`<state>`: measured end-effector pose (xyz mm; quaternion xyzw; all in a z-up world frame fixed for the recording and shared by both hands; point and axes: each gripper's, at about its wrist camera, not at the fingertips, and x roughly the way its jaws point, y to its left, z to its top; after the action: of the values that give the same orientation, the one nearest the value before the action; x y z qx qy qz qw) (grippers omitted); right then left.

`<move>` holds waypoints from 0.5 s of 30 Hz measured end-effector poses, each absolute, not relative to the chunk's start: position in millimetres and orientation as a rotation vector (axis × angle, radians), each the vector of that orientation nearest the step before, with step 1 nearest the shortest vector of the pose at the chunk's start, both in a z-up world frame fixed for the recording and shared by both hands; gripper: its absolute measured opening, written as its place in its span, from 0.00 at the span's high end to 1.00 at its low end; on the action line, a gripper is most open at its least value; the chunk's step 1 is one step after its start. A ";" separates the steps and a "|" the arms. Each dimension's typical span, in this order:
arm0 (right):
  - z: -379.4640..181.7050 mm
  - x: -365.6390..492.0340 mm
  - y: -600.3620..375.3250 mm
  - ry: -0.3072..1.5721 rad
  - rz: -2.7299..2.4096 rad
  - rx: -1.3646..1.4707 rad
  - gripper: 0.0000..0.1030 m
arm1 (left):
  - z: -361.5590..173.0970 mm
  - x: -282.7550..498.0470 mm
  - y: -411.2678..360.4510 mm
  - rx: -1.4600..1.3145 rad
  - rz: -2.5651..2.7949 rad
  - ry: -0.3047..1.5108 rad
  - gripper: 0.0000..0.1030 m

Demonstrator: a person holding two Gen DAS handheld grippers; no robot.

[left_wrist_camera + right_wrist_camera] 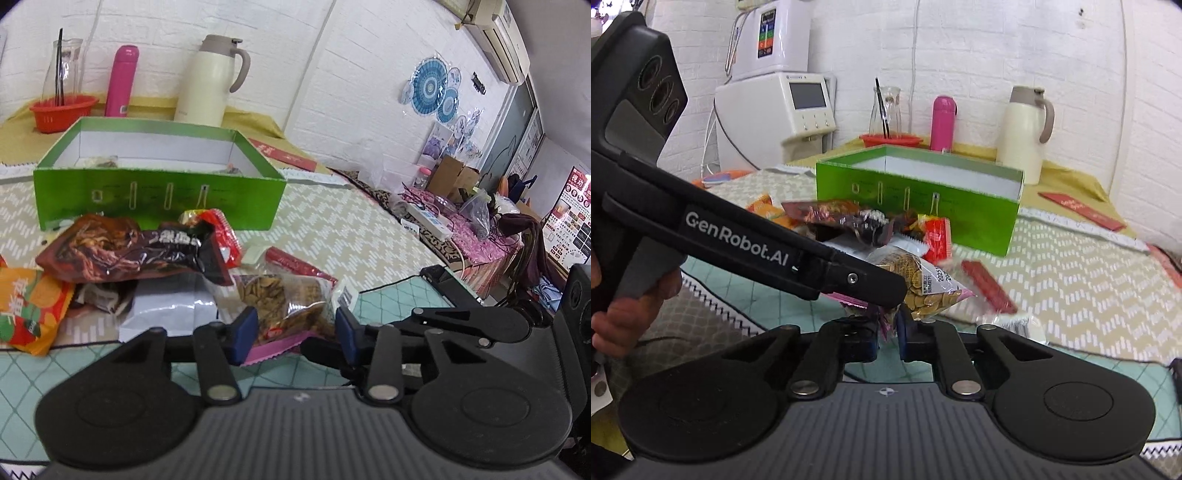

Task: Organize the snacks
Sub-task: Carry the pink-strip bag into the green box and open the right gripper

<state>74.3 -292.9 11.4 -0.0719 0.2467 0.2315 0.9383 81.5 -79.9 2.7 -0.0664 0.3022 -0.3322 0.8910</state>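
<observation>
A clear nut snack bag with a pink edge (291,306) lies at the front of a snack pile. My left gripper (295,332) is open, its blue pads on either side of the bag. My right gripper (888,334) is shut on the pink edge of the same nut bag (923,284). The left gripper's body (738,236) crosses the right wrist view. A dark brown snack bag (125,251), an orange bag (29,306) and a red packet (299,264) lie around it. The open green box (162,199) stands behind the pile, with small items inside.
A cream thermos jug (210,81), a pink bottle (122,81), a glass carafe and a red basket (62,110) stand behind the box by the white brick wall. A white appliance (775,110) stands at the left. A cluttered side table (461,218) is at the right.
</observation>
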 end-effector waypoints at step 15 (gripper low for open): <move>69.4 136.8 -292.4 0.290 0.498 -0.153 0.81 | 74.6 132.4 -68.9 -0.143 -0.647 0.411 0.59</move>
<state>136.8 -292.4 69.4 -0.0752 0.1428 0.2453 0.9559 132.4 -68.9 74.6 -0.0696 0.2002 -0.3152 0.9250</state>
